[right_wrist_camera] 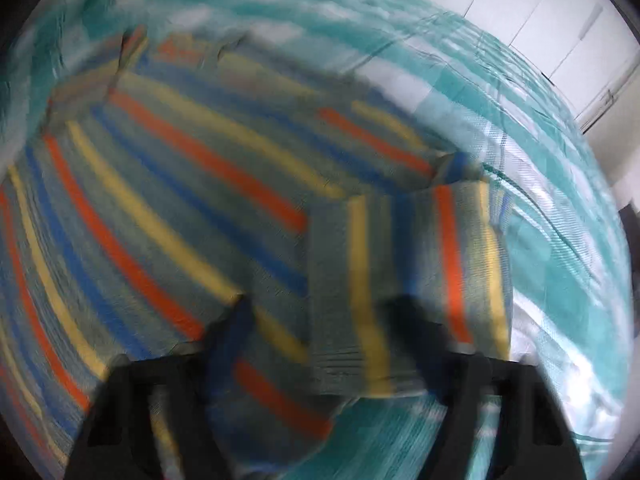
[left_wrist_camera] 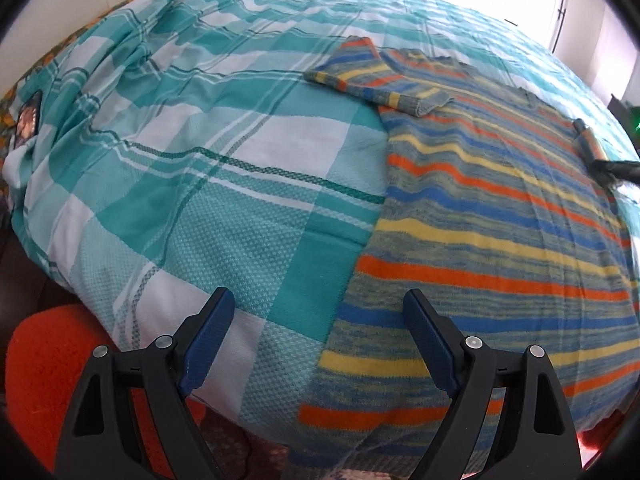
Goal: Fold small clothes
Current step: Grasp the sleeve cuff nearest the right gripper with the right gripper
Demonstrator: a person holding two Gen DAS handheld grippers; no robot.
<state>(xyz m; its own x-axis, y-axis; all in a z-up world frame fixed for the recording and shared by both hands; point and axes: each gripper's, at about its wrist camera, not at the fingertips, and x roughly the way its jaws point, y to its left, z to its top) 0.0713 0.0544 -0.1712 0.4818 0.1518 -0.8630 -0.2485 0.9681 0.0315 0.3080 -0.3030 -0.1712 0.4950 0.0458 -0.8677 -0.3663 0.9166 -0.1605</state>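
The wide-open left gripper (left_wrist_camera: 316, 336) waits empty over the flat multicoloured striped knit sweater (left_wrist_camera: 500, 216) while the right gripper (right_wrist_camera: 320, 332), its grip too blurred to tell, reaches the sleeve (right_wrist_camera: 404, 280), apparently to fold it inward.

A sweater (left_wrist_camera: 500, 216) lies spread flat on a bedspread (left_wrist_camera: 224, 184), one sleeve (left_wrist_camera: 376, 76) folded across its far shoulder, the left gripper (left_wrist_camera: 320, 340) poised over its near edge, the right gripper (right_wrist_camera: 324, 356) over the opposite sleeve (right_wrist_camera: 404, 280).

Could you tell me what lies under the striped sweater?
The striped sweater lies flat on a teal and white checked bedspread, which shows all around it. One sleeve is folded onto the sweater. Anything beneath the bedspread is covered.
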